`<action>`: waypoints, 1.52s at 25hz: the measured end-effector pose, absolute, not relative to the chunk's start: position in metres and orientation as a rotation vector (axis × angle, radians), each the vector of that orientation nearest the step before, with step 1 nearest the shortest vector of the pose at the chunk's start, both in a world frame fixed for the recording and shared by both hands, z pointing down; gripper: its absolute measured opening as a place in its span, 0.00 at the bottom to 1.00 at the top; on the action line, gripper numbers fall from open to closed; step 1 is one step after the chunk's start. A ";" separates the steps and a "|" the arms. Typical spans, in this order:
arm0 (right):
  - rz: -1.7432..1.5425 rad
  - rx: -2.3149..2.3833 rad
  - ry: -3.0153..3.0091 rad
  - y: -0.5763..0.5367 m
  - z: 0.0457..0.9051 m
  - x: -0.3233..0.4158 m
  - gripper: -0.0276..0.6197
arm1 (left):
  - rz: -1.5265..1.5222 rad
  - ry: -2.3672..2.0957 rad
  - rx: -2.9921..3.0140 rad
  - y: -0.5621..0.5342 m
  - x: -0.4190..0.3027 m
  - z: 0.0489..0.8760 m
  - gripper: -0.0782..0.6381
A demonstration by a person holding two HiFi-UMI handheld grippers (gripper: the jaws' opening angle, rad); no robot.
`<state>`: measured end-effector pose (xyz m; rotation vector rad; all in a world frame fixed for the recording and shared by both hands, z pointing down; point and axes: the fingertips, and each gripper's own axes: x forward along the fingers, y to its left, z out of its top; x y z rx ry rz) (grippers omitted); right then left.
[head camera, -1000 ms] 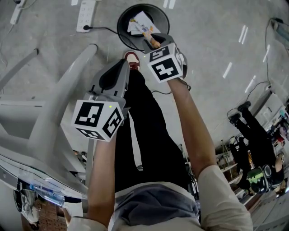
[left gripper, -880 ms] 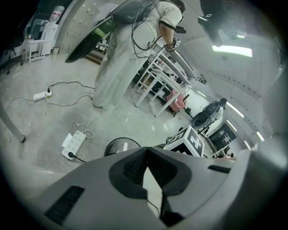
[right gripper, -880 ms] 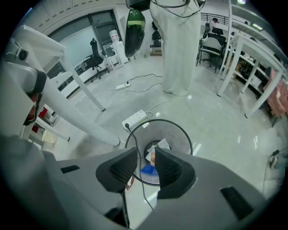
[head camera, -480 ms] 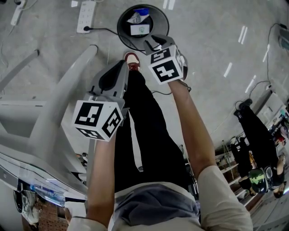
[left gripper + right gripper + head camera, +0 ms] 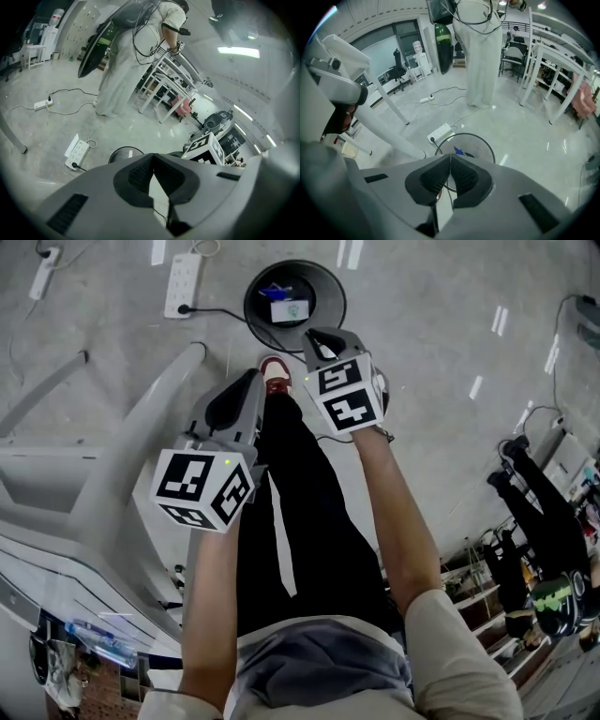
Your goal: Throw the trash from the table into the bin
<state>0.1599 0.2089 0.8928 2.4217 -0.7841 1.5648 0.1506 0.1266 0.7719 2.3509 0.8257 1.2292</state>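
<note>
The white table frame (image 5: 112,474) fills my left side, its slanted leg running down to the grey floor (image 5: 441,324). Ahead of my red-and-white shoe (image 5: 274,371) the round black bin (image 5: 325,285) stands upright on that floor, its mouth facing up at me.

My left gripper (image 5: 153,158) hangs over my black trouser leg (image 5: 300,521), angled down. Its jaws are pressed fully together and there is nothing between the pads.

My right gripper (image 5: 450,158) points steeply down, with its tips over the near rim of the bin. Its jaws have just been closing and now meet pad to pad. Nothing is between them, and they touch neither the bin nor anything in it.

A white power strip (image 5: 181,284) lies on the floor just beside the bin, to its left in the head view. A black cable (image 5: 220,302) is plugged into it and runs up to the bin's rim.

The trash is inside the bin. A white rectangular packet (image 5: 289,310) lies flat on the bottom, face up, its long side running left to right across the head view. A smaller blue scrap (image 5: 275,292) lies just beyond it, toward the far wall, and I cannot tell whether the two touch.
</note>
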 end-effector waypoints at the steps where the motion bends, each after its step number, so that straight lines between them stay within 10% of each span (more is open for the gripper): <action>1: 1.560 2.437 -0.782 0.209 0.888 0.160 0.09 | 1.227 0.828 2.355 0.127 0.152 0.769 0.12; 38: 0.933 2.817 -0.936 0.183 0.483 0.133 0.08 | 0.798 1.044 2.467 0.135 0.134 0.464 0.12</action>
